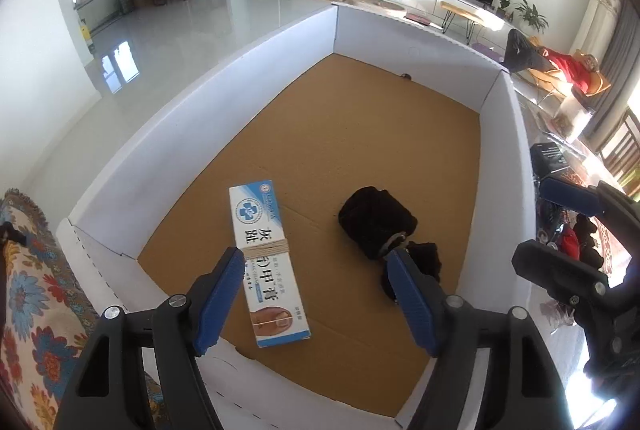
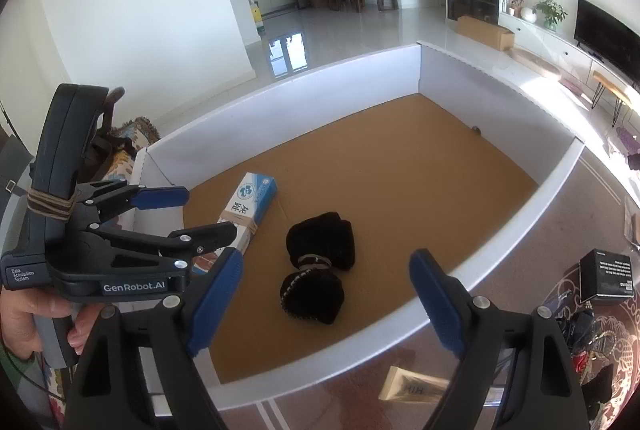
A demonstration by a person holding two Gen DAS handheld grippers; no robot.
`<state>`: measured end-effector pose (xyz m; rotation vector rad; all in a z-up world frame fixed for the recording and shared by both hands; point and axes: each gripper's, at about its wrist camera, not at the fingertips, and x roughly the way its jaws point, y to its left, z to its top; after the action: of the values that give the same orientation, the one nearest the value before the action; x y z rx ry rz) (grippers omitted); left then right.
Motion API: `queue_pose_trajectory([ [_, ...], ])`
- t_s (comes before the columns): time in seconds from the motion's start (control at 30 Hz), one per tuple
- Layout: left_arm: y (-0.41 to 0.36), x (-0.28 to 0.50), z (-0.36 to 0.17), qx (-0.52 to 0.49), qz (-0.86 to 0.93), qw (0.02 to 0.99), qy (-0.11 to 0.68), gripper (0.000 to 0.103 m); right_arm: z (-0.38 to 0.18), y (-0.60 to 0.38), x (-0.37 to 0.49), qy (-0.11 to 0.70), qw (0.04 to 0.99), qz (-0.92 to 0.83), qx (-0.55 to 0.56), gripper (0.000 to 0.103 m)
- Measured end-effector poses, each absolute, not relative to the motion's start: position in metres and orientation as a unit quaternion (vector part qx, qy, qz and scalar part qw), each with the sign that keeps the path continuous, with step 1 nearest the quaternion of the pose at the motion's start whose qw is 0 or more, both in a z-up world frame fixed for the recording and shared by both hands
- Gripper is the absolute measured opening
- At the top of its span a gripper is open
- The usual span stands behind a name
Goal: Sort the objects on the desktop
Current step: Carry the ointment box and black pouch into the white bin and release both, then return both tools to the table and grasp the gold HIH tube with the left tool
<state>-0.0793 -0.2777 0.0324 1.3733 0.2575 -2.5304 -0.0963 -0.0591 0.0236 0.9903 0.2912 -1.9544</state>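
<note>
Desktop objects already lie inside the white-walled cardboard tray (image 1: 280,42): a blue-and-white carton (image 1: 266,262) bound with rubber bands, and a black fabric bundle (image 1: 380,226) cinched at its waist by a band, so that it reads as two soft lobes. Both rest on the tray's brown floor, near each other but apart, the carton toward the near left corner.

We judge the carton light and stiff, with smooth printed faces that could slip; its long narrow sides look like the place to pinch, near the middle where the rubber bands add some friction. The bundle looks soft and light, will squash under the pads, and would be best taken at the banded waist or across one lobe.

Our left gripper (image 1: 316,258) hangs above the tray with its blue pads spread wide; in its own view the carton's near half shows between the jaws, yet nothing presses on it. Our right gripper (image 2: 326,258) is likewise spread wide, the bundle framed between its jaws in its view, and no contact shows. Neither holds anything.

Outside the tray, on the patterned surface at the right, we see a small black box (image 2: 606,276), a pale tube-shaped carton (image 2: 416,384) near the tray's front wall, and a dark tangle of small items (image 2: 588,334), which we judge are left to sort.
</note>
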Motion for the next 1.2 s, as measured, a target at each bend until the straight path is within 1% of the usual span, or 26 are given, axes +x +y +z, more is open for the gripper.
queue_pose_trajectory([
  [0.1,-0.229,-0.071,0.053,0.461,-0.883,0.063,0.071,0.073,0.036,-0.003,-0.095,0.077,0.438,-0.804,0.395,0.094],
  [0.17,-0.19,-0.065,0.063,0.457,-0.888,0.012,0.051,0.077,0.037,0.04,-0.097,0.063,0.423,-0.815,0.391,0.097],
  [0.23,-0.149,-0.059,0.065,0.456,-0.889,-0.034,0.027,0.09,0.035,0.087,-0.092,0.061,0.399,-0.827,0.391,0.099],
  [0.27,-0.129,-0.055,0.063,0.456,-0.888,-0.054,0.014,0.092,0.033,0.11,-0.088,0.065,0.382,-0.834,0.393,0.099],
  [0.37,-0.067,-0.05,0.04,0.478,-0.871,-0.102,-0.04,0.093,0.012,0.187,-0.068,0.073,0.32,-0.855,0.401,0.1],
  [0.43,-0.034,-0.054,0.012,0.502,-0.854,-0.115,-0.076,0.093,-0.016,0.232,-0.055,0.073,0.28,-0.859,0.422,0.102],
  [0.5,-0.014,-0.063,-0.018,0.531,-0.835,-0.123,-0.08,0.093,-0.046,0.265,-0.046,0.075,0.244,-0.857,0.447,0.102],
  [0.6,0.002,-0.076,-0.048,0.55,-0.824,-0.118,-0.065,0.093,-0.072,0.289,-0.035,0.086,0.204,-0.859,0.461,0.102],
  [0.73,0.004,-0.088,-0.066,0.548,-0.829,-0.098,-0.051,0.093,-0.081,0.296,-0.036,0.089,0.183,-0.865,0.458,0.102],
  [0.8,0.004,-0.088,-0.068,0.54,-0.835,-0.087,-0.06,0.094,-0.082,0.295,-0.036,0.098,0.181,-0.864,0.459,0.102],
  [0.97,-0.004,-0.091,-0.068,0.546,-0.831,-0.088,-0.065,0.094,-0.089,0.286,-0.036,0.123,0.186,-0.864,0.451,0.102],
  [1.07,-0.019,-0.094,-0.053,0.525,-0.845,-0.084,-0.058,0.094,-0.091,0.291,-0.037,0.102,0.187,-0.868,0.448,0.103],
  [1.2,-0.036,-0.122,-0.036,0.509,-0.856,-0.075,-0.058,0.094,-0.091,0.29,-0.038,0.101,0.182,-0.869,0.449,0.103],
])
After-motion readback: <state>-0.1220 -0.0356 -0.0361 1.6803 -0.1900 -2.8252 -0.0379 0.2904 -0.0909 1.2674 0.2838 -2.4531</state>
